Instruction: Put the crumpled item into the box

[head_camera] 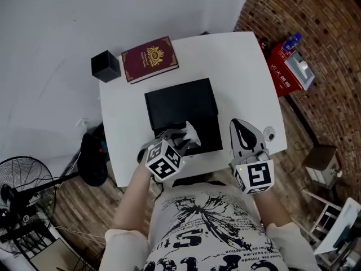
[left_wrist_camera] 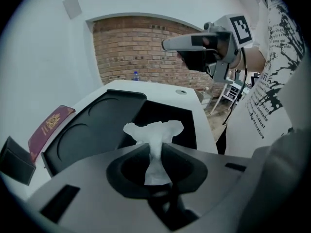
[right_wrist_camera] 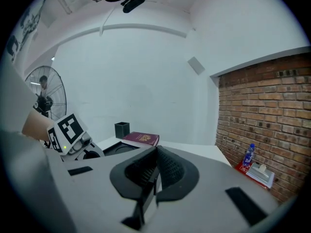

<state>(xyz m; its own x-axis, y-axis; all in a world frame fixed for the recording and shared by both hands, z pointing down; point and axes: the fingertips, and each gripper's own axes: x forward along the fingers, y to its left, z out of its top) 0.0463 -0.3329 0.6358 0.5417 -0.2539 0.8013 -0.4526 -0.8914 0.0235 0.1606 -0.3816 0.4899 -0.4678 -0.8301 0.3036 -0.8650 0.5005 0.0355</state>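
A crumpled white tissue point(head_camera: 190, 131) point(left_wrist_camera: 154, 131) is pinched in my left gripper point(head_camera: 188, 136) point(left_wrist_camera: 156, 148), which is shut on it. The tissue's loose end fans out past the fingertips. It hangs just above the near part of the open black box point(head_camera: 180, 103) point(left_wrist_camera: 167, 114), which lies in the middle of the white table point(head_camera: 237, 66). My right gripper point(head_camera: 246, 133) point(right_wrist_camera: 156, 152) is shut and empty. It hovers over the table to the right of the box, pointing away from me. It also shows high at the right in the left gripper view point(left_wrist_camera: 194, 42).
A maroon book point(head_camera: 150, 59) point(right_wrist_camera: 142, 138) and a small black cube-shaped holder point(head_camera: 106, 66) point(right_wrist_camera: 122, 129) sit at the table's far left. A small round object point(head_camera: 269, 133) lies near the right edge. On the floor are a red box with a bottle point(head_camera: 286, 66) and a fan point(head_camera: 22, 191).
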